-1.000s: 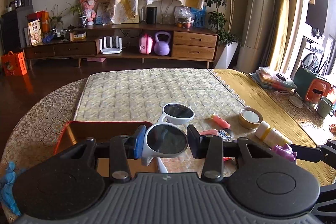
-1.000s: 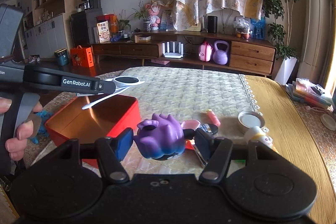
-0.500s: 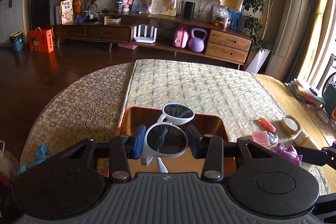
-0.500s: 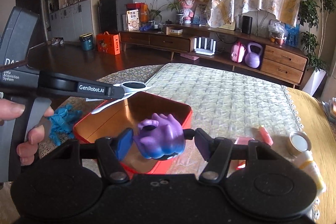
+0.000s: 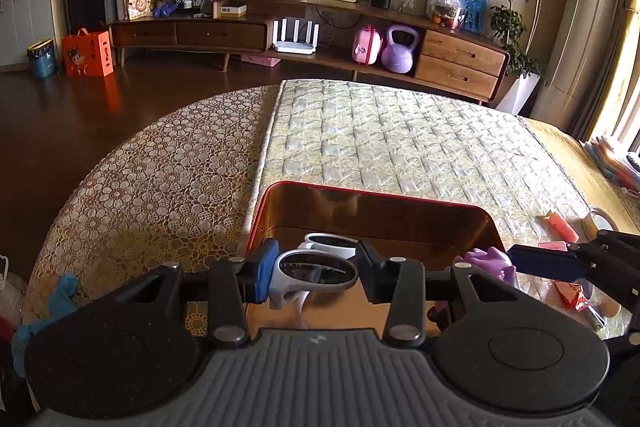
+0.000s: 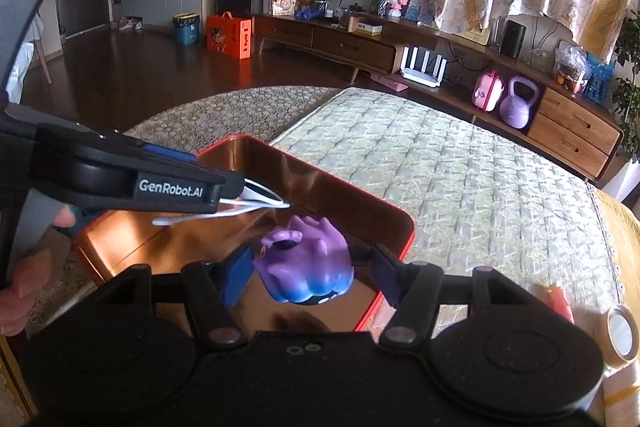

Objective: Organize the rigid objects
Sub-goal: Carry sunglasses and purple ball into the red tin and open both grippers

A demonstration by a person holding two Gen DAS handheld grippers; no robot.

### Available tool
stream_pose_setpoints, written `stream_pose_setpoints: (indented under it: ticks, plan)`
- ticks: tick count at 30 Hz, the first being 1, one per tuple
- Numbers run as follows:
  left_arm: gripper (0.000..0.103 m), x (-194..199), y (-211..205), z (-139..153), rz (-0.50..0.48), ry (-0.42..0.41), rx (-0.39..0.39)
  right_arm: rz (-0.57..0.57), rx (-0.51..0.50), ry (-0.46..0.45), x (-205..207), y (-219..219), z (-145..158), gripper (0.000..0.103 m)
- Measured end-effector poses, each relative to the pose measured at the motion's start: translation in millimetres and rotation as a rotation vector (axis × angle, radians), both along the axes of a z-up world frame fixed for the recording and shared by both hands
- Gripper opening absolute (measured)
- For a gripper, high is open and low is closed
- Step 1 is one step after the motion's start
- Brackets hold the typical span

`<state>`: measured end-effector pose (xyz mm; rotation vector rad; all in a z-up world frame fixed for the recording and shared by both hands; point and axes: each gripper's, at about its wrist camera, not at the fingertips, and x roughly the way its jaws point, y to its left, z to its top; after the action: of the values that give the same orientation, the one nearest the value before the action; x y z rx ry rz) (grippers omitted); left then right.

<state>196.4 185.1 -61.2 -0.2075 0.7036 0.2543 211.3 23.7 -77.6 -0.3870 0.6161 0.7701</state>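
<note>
Left gripper (image 5: 314, 269) clamped on white sunglasses (image 5: 316, 267), over red tin (image 5: 376, 193); right gripper (image 6: 310, 277) clamped on purple toy (image 6: 308, 267), above same tin, just beside; tape roll (image 6: 622, 333), pink item (image 5: 560, 227) on table (image 5: 160, 187) beyond

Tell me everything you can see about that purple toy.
The purple toy is a small, glossy figure that looks like hard plastic, purple shading to blue underneath, with pointed tufts on top. The right gripper pinches it between its blue pads, holding it in the air over the red tin's shiny open inside.
</note>
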Motion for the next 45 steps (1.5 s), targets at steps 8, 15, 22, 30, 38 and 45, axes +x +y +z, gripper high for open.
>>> stream_pose_setpoints:
  ticks: [8, 15, 22, 30, 38, 45]
  plan:
    - [0.035, 7.8, 2.9, -13.0, -0.004, 0.034, -0.012, 0.054, -0.081, -0.020, 6.4, 19.6, -21.0, 0.064]
    - [0.034, 10.2, 2.1, -20.8, -0.019, 0.053, -0.013, 0.067, -0.084, -0.006, 4.1, 13.8, -24.8, 0.064]
    - [0.035, 5.9, -1.4, -19.4, -0.023, 0.055, -0.003, 0.067, -0.046, -0.019, -4.9, 3.2, -14.3, 0.071]
    - [0.041, -7.7, -6.7, -7.7, -0.040, 0.038, 0.006, 0.040, 0.008, 0.000, -15.5, -18.5, 2.8, 0.072]
    - [0.056, -25.3, -18.8, 8.1, -0.046, 0.011, 0.022, 0.001, 0.081, 0.027, -29.8, -43.8, 19.0, 0.074]
    - [0.058, -41.2, -36.1, 23.5, -0.071, -0.014, 0.028, -0.036, 0.142, 0.028, -44.5, -68.9, 34.3, 0.078]
